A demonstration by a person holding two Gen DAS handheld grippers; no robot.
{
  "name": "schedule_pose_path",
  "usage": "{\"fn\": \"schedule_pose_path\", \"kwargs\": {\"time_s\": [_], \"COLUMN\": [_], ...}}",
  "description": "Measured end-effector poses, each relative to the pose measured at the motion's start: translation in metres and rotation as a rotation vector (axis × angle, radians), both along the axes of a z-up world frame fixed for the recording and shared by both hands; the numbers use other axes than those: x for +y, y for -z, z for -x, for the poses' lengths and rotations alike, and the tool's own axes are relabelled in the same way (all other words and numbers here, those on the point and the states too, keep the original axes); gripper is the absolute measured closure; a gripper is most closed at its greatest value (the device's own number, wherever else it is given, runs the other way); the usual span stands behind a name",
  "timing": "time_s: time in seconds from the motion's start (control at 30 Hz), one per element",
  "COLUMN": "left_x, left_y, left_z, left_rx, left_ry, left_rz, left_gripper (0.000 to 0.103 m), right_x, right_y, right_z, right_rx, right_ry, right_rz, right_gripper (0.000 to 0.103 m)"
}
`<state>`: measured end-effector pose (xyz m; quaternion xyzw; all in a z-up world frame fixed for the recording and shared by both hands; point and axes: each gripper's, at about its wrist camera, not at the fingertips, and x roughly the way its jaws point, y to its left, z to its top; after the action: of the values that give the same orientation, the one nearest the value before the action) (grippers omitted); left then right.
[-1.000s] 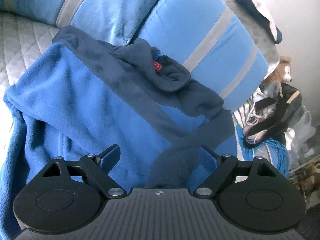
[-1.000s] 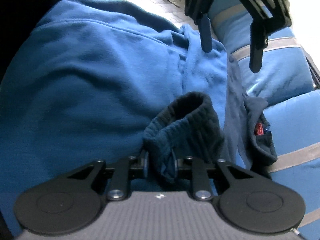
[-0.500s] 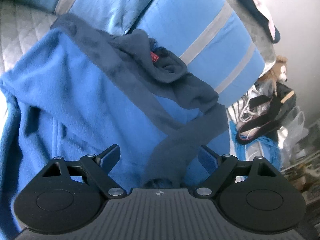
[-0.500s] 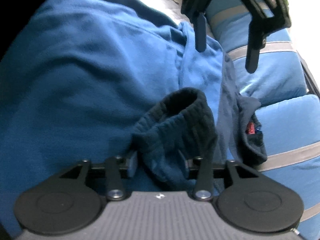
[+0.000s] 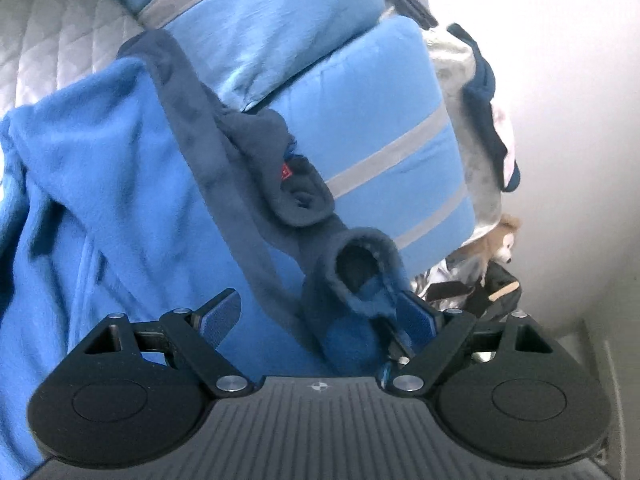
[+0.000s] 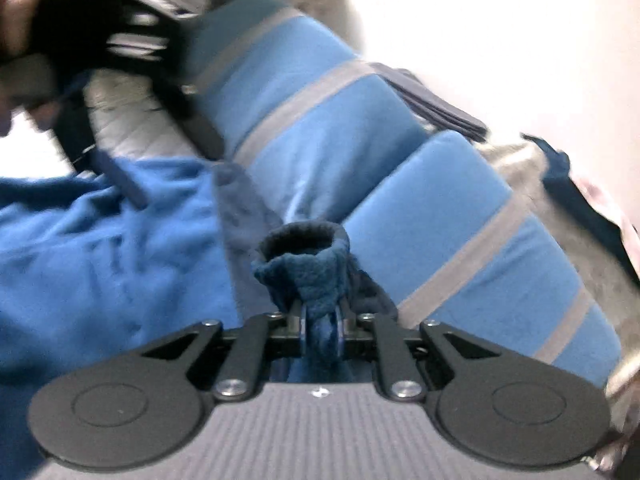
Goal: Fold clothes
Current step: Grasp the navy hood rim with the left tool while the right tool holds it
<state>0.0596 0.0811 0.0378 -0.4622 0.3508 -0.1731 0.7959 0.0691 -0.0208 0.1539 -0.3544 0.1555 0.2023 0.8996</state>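
Bed cover (image 5: 52, 36): quilted grey, upper left of the left wrist view, bare beside the garment.
Fleece jacket (image 5: 100, 184): bright blue with navy trim, spread over the left half of both views; it lies flat, probably so the sleeves can be laid across the body.
Left tongs (image 5: 320, 316): released, blue pads wide apart at the bottom of the frame; the jacket lies under and between them, ungripped.
Collar (image 5: 296, 184): navy, with a small red tag, at the centre of the left wrist view, against the pillows.
Sleeve cuff (image 6: 302, 258): navy, its round opening facing the camera, just above the right tongs at the centre.
Right tongs (image 6: 322, 334): clenched on the sleeve fabric just below the cuff, likely lifting the sleeve to carry it over the body.
Pillows (image 6: 460, 216): light blue with grey stripes, right of centre, behind the jacket.
Clutter (image 5: 488, 276): a soft toy and bags, lower right of the left wrist view, away from the work.
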Motion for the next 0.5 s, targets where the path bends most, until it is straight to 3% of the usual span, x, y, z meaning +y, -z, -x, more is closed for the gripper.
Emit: {"fn": "schedule_pose_path", "kwargs": {"time_s": [0.1,0.27,0.33,0.5], "left_x": [0.001,-0.007,-0.015,-0.036], "left_y": [0.009,0.038,0.05,0.072], "left_z": [-0.003,-0.012,-0.016,-0.025], "left_rx": [0.038,0.176,0.221,0.29], "left_ry": [0.004,0.065,0.111,0.161], "left_rz": [0.031,0.113,0.158,0.163], "left_gripper": [0.017,0.018,0.018,0.018], "right_x": [0.018,0.034,0.032,0.024], "right_y": [0.032,0.086,0.093,0.086], "right_z": [0.005,0.02,0.02,0.019], "right_rx": [0.031,0.156,0.184,0.23], "right_ry": [-0.017,-0.082,-0.078,-0.057], "right_rz": [0.043,0.116,0.096,0.014], "right_gripper": [0.089,0.09,0.09,0.09]}}
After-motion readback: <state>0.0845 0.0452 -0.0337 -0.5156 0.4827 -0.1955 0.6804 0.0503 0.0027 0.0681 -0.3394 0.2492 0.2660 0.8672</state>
